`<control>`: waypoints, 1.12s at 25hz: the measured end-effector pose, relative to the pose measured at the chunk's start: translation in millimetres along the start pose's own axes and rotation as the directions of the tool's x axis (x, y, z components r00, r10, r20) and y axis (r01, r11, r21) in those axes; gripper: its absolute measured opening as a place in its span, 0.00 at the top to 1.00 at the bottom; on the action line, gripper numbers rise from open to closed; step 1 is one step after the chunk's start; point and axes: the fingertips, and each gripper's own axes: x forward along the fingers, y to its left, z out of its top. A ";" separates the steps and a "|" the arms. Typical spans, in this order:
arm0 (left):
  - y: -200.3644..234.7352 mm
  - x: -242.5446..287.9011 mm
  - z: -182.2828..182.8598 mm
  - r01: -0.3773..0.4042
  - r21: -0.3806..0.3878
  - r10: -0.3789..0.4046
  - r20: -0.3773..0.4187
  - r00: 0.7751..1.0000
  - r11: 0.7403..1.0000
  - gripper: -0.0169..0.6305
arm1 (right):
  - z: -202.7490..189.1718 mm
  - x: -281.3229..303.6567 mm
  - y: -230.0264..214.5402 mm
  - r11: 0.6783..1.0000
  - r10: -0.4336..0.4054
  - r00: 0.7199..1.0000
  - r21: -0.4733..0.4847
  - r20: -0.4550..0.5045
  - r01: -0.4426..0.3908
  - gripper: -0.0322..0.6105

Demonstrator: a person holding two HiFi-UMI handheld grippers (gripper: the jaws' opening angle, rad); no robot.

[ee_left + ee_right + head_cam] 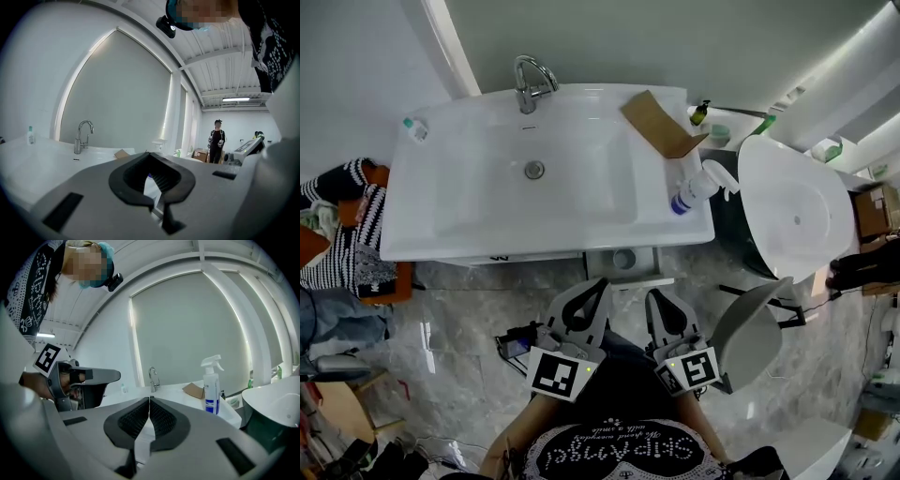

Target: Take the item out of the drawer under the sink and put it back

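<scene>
Hovering low in the head view's middle, the left gripper (598, 284) had its jaws together, empty; just right, the right gripper (657, 293) was closed and empty too. Both pointed at the sink (469, 122) above; the item was hidden.

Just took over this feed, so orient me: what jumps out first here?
A wide white sink fills the middle of the head view, its chrome faucet at the back edge, a flat cardboard piece and a spray bottle on its right end. Below it the left gripper and right gripper point toward the sink's front, jaws together and empty. A white oval basin stands to the right.
</scene>
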 end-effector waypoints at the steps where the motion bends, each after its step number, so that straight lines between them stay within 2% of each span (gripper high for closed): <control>1: -2.1 2.0 -0.5 -0.009 0.002 0.009 0.001 1.000 1.000 0.97 | -0.3 -0.4 -3.9 1.000 0.007 1.000 -0.004 -0.002 -0.007 0.92; 7: -12.4 13.1 -11.7 -0.049 0.006 0.049 0.009 0.999 0.999 0.97 | -4.0 1.4 -21.4 0.997 0.063 0.998 -0.045 -0.001 -0.063 0.92; 13: -15.9 21.9 -17.1 -0.056 0.024 0.056 -0.014 0.998 0.998 0.97 | -1.3 1.8 -21.7 0.994 0.110 0.994 -0.020 0.002 -0.110 0.92; 25: -0.3 18.1 -17.0 -0.098 -0.007 0.098 -0.018 0.995 0.995 0.97 | -11.0 14.4 -15.7 0.991 0.122 0.992 -0.043 -0.035 -0.123 0.92; 28: -1.0 17.6 -19.0 -0.100 -0.004 0.100 -0.019 0.995 0.995 0.97 | -21.4 15.1 -18.9 0.987 0.122 0.990 -0.092 -0.069 -0.128 0.92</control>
